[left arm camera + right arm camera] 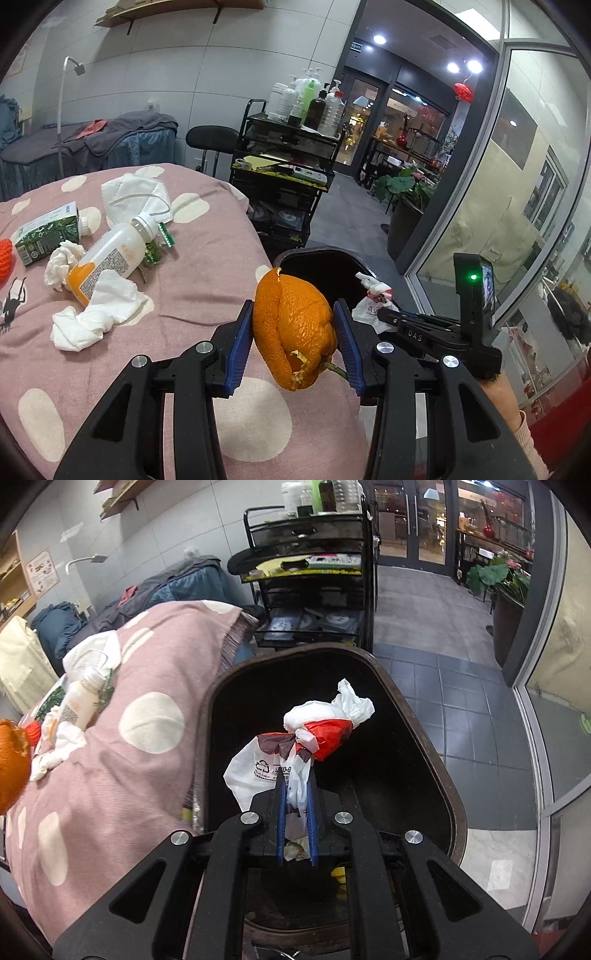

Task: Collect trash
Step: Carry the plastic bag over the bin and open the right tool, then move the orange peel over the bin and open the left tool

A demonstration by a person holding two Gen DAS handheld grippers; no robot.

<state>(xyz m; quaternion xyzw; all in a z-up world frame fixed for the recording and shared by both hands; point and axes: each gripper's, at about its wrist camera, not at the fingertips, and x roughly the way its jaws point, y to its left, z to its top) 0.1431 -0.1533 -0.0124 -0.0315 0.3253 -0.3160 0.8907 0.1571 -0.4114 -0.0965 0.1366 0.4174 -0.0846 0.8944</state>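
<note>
**Orange peel and plastic bag both held at the bin**

Orange peel (295,332) sat clamped between the blue pads of the left gripper (295,334), pressed on both flanks, its stem end hanging below the jaws. Just ahead of that gripper and slightly right lay the dark trash bin (317,266), with the pink spotted blanket (207,258) underneath and to the left.

The right gripper (296,801) was nearly closed, pinching a thin fold of a white and red plastic bag (317,731). The bag bunched out beyond the fingertips, directly above the open bin (406,738).

Judgement: the step in hand is the drop. The bag should be let go only while its whole bulk hangs inside the rim, as light film can drift or cling to a pad. The peel needs carrying forward until clear of the blanket edge before release.

Remaining to the left of the left gripper: a bottle (110,254), a carton (46,232), tissues (96,314) and a face mask (136,197)
</note>
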